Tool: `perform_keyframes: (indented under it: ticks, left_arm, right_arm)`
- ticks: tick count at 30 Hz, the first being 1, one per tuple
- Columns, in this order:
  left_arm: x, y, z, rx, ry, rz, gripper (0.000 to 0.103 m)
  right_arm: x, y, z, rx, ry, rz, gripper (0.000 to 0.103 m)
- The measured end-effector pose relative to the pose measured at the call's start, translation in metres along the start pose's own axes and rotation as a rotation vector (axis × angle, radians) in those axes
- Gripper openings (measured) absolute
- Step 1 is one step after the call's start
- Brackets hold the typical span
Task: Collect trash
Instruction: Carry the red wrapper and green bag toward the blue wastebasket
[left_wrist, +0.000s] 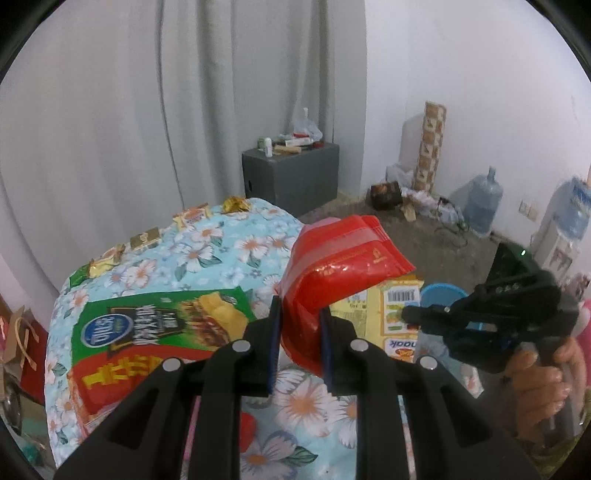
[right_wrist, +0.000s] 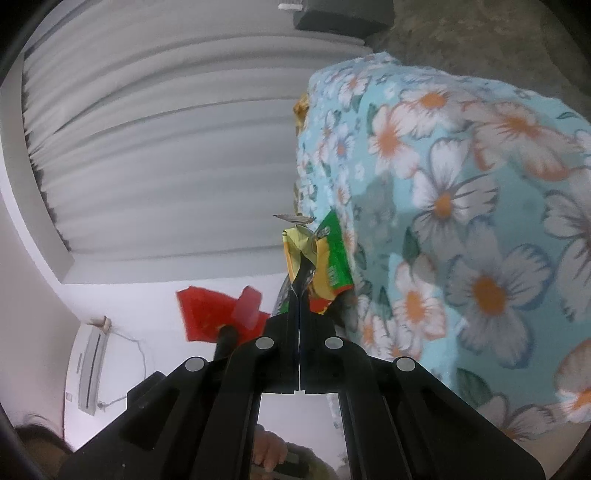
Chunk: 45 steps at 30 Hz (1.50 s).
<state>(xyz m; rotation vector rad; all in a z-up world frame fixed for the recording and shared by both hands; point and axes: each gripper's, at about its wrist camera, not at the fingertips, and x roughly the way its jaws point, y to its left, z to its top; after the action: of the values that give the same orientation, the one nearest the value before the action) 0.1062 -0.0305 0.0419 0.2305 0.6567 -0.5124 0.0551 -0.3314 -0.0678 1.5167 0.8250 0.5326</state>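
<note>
L gripper (left_wrist: 299, 325) clamped on red wrapper (left_wrist: 340, 266), jaws narrow, pads pinching its lower end; held up over floral-cloth table (left_wrist: 207, 243). R gripper (right_wrist: 298, 295) fully closed, pinching a crumpled green/yellow wrapper (right_wrist: 325, 258), held beside the cloth's edge; seen in L view at right (left_wrist: 417, 317) w/ hand (left_wrist: 546, 376) on its grip.

Progress, judged: mid-task. Two pcs in hand, none seen dropped in a bin yet. Left on table: big green/red chip bag (left_wrist: 159, 328) near L gripper, yellow snack packet (left_wrist: 399, 314) under the red wrapper, then small gold candy wrappers (left_wrist: 147, 236) in a row along far edge. Lots to go.

Containers: blue tub (left_wrist: 443, 291) past table edge below R gripper, prob. the trash bin; contents not visible. Further back: grey box (left_wrist: 291, 173) w/ bottles and clutter on top, water jug (left_wrist: 484, 199) by wall, looks near empty, can't tell for sure.
</note>
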Motion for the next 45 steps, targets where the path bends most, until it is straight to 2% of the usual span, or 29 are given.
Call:
perform_keyframes:
  ticks: [10,21,45]
  left_arm:
    - [0.033,-0.021,-0.002,0.078,0.036,0.027,0.018]
    - [0.062,-0.046,0.005,0.135,0.057,0.004,0.018]
    - [0.091,-0.105,0.014,0.252,0.07,-0.032,0.018]
  right_arm:
    - [-0.031,-0.018,0.009,0.021,-0.041,-0.022,0.0]
    - [-0.088,-0.03,0.016,0.039,-0.107,-0.021,0.0]
    - [-0.157,-0.053,0.019,0.102,-0.248,0.019,0.0]
